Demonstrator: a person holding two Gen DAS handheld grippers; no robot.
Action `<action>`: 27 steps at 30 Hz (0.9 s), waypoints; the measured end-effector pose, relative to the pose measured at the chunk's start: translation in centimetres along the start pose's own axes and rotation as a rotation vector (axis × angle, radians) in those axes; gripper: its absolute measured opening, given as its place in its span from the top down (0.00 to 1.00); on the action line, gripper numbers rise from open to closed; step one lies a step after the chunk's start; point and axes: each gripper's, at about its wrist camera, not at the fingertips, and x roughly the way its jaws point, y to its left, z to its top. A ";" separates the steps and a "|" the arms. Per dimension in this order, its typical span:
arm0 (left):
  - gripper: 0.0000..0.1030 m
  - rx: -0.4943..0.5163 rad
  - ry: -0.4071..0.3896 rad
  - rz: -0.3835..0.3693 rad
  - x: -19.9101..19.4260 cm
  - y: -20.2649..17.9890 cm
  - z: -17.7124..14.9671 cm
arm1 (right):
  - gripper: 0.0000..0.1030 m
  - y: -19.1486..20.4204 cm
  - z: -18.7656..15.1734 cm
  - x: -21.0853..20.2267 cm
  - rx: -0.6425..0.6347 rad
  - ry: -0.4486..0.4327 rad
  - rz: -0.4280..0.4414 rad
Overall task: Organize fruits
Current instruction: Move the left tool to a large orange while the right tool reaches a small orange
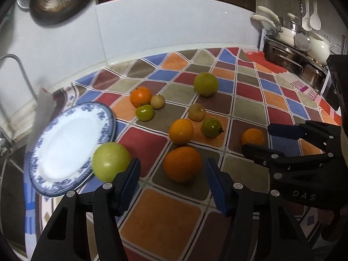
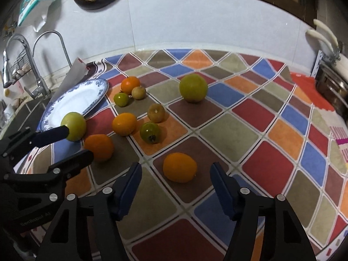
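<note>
Oranges lie dead ahead of both tools: one orange (image 1: 182,163) before the left tool (image 1: 171,178), another orange (image 2: 179,167) before the right tool (image 2: 175,179), jaws apart and empty.

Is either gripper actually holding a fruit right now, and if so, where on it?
Nothing is held. The left gripper stands open astride an orange, and the right gripper open astride another orange; no pad touches fruit.
</note>
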 end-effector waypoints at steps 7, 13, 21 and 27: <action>0.52 0.014 0.038 -0.060 1.7 -0.2 0.4 | 0.49 -0.5 0.3 1.3 0.036 0.038 0.009; 0.60 0.017 0.063 -0.078 2.7 -0.2 0.4 | 0.60 -0.8 0.1 1.9 0.059 0.064 0.021; 0.61 0.005 0.060 -0.082 2.3 0.0 0.3 | 0.64 -0.7 0.1 1.9 0.066 0.068 0.021; 0.61 -0.020 0.018 -0.066 0.0 1.1 0.8 | 0.64 0.3 0.8 0.5 0.049 0.034 0.038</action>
